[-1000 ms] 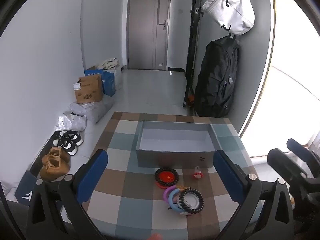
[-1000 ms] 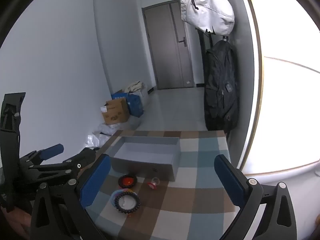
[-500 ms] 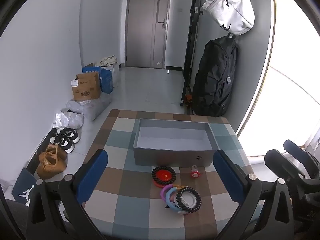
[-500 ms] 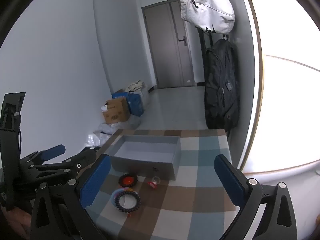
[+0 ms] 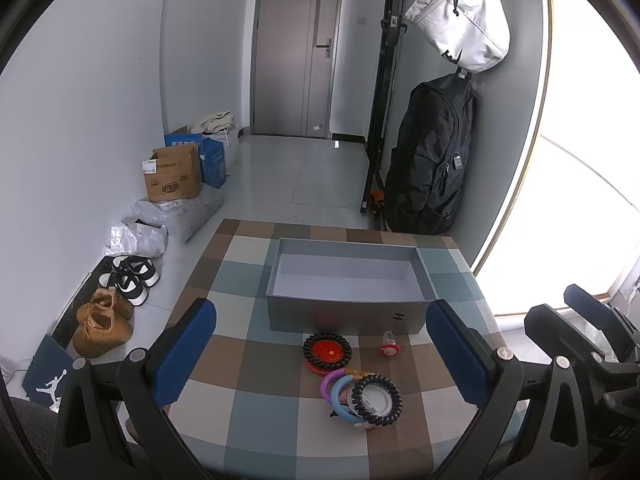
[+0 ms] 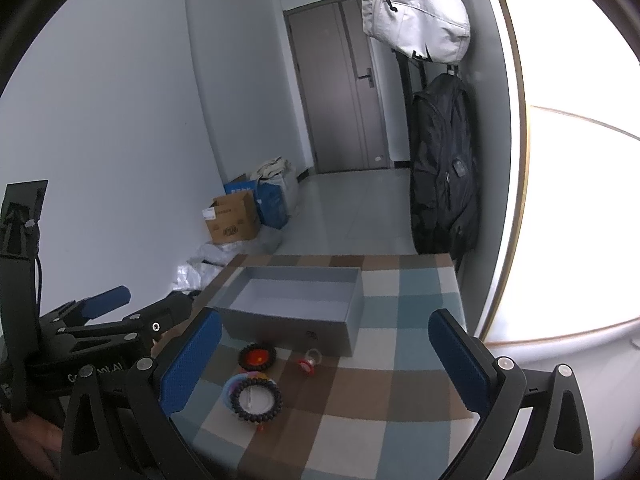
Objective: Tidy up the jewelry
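Note:
An open grey box (image 5: 346, 286) (image 6: 296, 308) stands empty on a checked table (image 5: 236, 280) (image 6: 416, 308). In front of it lie a black bead bracelet on a red disc (image 5: 327, 353) (image 6: 257, 357), a small red ring (image 5: 389, 346) (image 6: 310, 361), and a black bead bracelet (image 5: 376, 399) (image 6: 256, 399) stacked over purple and blue rings (image 5: 335, 385). My left gripper (image 5: 320, 356) is open and empty, hovering above the jewelry. My right gripper (image 6: 324, 364) is open and empty, to the right of the left gripper (image 6: 120, 312).
Left of the table on the floor are shoes (image 5: 104, 322), plastic bags (image 5: 176, 216) and cardboard boxes (image 5: 174, 176). A black backpack (image 5: 432, 160) and a white bag (image 5: 460, 20) hang at the right wall. A bright window lies right.
Both views have drawn back and risen slightly, so the table and box sit a little lower and smaller. The jewelry has not moved. Both grippers stay open.

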`<state>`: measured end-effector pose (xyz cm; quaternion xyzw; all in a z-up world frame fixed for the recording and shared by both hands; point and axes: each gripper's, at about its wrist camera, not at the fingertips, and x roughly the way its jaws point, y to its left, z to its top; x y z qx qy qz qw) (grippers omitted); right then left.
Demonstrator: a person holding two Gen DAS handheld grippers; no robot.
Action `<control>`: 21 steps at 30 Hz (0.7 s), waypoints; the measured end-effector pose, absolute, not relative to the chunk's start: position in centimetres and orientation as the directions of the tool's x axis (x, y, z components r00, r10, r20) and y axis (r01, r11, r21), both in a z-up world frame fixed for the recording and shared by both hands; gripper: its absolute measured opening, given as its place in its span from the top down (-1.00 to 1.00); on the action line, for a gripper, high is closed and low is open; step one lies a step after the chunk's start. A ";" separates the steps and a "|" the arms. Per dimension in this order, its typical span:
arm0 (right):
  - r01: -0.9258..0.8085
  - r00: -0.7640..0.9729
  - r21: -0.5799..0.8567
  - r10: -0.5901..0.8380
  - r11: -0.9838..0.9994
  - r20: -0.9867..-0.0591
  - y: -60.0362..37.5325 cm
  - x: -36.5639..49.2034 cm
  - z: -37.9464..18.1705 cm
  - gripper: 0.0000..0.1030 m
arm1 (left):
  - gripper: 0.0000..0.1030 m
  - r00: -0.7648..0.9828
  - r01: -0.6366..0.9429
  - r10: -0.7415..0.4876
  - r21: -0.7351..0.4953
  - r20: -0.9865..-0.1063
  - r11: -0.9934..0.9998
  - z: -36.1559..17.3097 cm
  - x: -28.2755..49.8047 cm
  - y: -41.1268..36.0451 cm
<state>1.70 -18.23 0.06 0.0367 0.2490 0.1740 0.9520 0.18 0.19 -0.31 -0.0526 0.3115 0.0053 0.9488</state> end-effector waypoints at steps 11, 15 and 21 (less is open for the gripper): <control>-0.312 0.811 0.160 0.351 0.936 -0.468 -18.0 1.7 -0.2 -1.00 | -0.98 0.805 -0.046 -0.021 -0.098 -0.594 0.994 -0.4 0.1 -0.1; -0.314 0.805 0.161 0.352 0.936 -0.477 -17.9 1.8 -0.4 -1.00 | -0.98 0.803 -0.048 -0.022 -0.101 -0.596 0.994 -0.5 0.1 -0.2; -0.315 0.799 0.166 0.355 0.935 -0.485 -18.0 1.8 -0.6 -1.00 | -0.98 0.801 -0.045 -0.026 -0.104 -0.598 0.994 -0.6 0.1 -0.1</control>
